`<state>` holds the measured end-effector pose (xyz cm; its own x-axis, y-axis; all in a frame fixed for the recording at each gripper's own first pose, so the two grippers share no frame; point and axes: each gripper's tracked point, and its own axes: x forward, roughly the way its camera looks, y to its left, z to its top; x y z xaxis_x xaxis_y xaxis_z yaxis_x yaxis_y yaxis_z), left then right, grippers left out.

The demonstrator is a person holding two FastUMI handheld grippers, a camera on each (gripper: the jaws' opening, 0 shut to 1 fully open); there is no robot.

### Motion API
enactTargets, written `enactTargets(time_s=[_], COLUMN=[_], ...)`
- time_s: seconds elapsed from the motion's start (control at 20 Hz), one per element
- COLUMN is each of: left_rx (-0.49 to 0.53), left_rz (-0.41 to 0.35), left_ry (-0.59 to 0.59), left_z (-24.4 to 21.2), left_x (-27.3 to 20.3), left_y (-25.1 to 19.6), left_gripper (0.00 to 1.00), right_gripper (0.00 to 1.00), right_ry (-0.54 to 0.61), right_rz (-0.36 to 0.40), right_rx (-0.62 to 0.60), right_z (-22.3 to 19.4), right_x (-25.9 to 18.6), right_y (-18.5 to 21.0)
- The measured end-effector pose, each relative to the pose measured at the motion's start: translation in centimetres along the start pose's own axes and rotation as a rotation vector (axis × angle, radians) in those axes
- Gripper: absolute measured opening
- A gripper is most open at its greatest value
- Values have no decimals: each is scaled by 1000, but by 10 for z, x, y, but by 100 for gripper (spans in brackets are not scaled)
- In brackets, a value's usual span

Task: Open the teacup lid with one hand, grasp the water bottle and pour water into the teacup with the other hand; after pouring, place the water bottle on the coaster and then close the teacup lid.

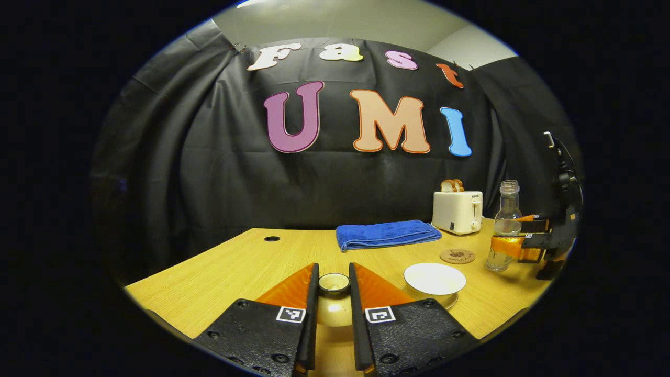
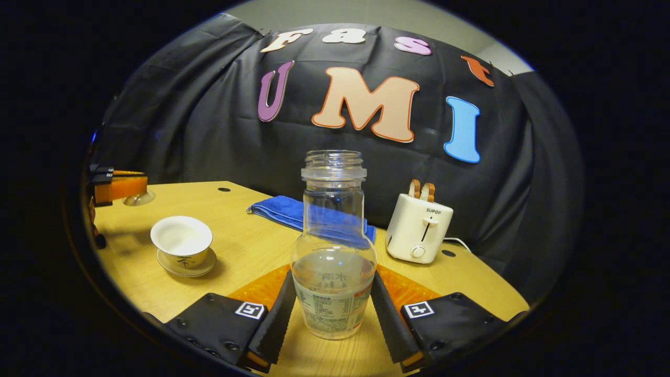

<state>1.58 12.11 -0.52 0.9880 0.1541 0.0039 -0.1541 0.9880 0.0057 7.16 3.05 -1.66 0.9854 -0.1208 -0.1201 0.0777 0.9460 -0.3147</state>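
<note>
Lid (image 1: 334, 283) pinched in left gripper (image 1: 333, 293), held left of the open teacup (image 2: 181, 240). Right gripper (image 2: 333, 306) fingers pinch the water bottle (image 2: 333, 246), standing on the bench right of the teacup. Next, judged: lift and tilt over the teacup.

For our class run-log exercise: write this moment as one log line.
left claw: grips teacup lid, lifted off | teacup: open | right claw: closed on water bottle, upright on table | pour: not started

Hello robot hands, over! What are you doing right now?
Left gripper shut on teacup lid, off the open teacup. Right gripper shut on water bottle, upright on table. Nothing in the way.
</note>
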Motion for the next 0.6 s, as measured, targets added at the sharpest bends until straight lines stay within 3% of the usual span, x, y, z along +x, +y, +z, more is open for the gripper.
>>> enactTargets(time_s=[0.25, 0.6], left_rx=[0, -1], left_rz=[0, 0], left_ry=[1, 2], left_z=[0, 0], left_x=[0, 0], left_y=[1, 1], left_gripper=[27, 26], right_gripper=[80, 81], right_ry=[-24, -13], right_rz=[-26, 2], right_rx=[-228, -412], right_z=[5, 5], right_x=[2, 6], right_y=[17, 37])
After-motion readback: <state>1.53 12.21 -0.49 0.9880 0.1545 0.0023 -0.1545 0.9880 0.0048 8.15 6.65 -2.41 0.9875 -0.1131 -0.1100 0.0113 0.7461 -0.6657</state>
